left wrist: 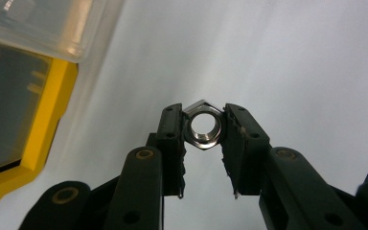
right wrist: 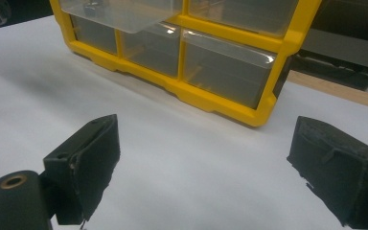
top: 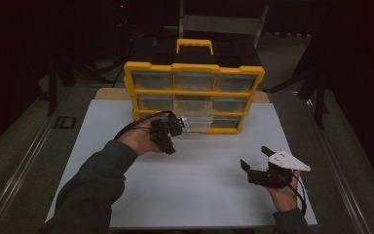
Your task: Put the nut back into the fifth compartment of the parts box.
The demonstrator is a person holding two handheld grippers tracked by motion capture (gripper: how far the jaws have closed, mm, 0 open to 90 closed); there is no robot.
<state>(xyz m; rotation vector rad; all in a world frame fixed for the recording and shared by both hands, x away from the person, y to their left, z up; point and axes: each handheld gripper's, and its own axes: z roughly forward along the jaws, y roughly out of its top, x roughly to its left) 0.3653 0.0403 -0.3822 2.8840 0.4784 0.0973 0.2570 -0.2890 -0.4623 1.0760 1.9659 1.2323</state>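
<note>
A yellow organizer (top: 195, 92) with clear drawers stands upright at the back of the white mat (top: 190, 190). Its bottom-middle drawer (top: 195, 122) is pulled out. My left gripper (top: 168, 131) hangs just in front of that drawer; in the left gripper view its gripper (left wrist: 203, 127) is shut on a steel hex nut (left wrist: 202, 128), pads pressing both flats. The yellow frame (left wrist: 48, 124) and a clear drawer (left wrist: 48, 24) lie at its upper left. My right gripper (top: 255, 158) rests open over the mat at the right; its gripper (right wrist: 203, 163) has nothing between its jaws and faces the organizer (right wrist: 206, 91).
The mat lies on a dark table with metal rails along both sides. Behind the organizer stand dark stands and a chair frame (top: 224, 22). An open drawer (right wrist: 120, 14) juts out toward the right gripper view's top.
</note>
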